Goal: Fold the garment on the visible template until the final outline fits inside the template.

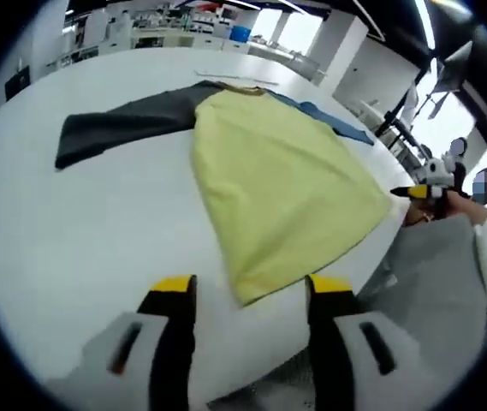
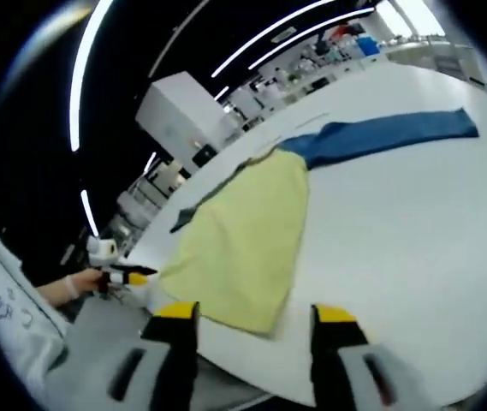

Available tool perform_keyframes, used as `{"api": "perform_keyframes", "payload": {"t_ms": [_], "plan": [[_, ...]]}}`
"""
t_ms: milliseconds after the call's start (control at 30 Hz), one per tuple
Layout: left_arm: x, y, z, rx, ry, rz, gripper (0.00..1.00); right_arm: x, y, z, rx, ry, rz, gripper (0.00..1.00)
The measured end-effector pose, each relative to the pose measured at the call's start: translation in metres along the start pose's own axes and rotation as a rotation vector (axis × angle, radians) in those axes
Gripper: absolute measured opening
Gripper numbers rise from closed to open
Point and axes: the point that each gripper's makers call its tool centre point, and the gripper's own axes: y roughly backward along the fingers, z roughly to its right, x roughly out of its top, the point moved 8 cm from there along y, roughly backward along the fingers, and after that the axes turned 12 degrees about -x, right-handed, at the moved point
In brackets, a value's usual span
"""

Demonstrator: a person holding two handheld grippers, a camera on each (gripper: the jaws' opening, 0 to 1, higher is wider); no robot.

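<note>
In the left gripper view the left gripper (image 1: 243,291) hangs over the near edge of the white surface (image 1: 97,231), jaws apart and holding nothing, right at the hem corner of the garment (image 1: 277,188), whose yellow body spreads flat away from it with a dark grey sleeve (image 1: 123,128) out to one side and a blue sleeve (image 1: 337,120) to the other. In the right gripper view the right gripper (image 2: 252,318) sits jaws apart and empty just short of that same hem, the blue sleeve stretching far across the surface, and the other gripper comes in from the left beside the garment's edge, in a person's hand (image 2: 80,282).
</note>
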Motion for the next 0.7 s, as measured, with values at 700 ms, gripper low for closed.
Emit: {"api": "perform_keyframes", "payload": {"t_ms": [700], "plan": [[0.023, 0.006, 0.014, 0.02, -0.028, 0.209, 0.99, 0.051, -0.002, 0.03, -0.11, 0.113, 0.038, 1.0]]}}
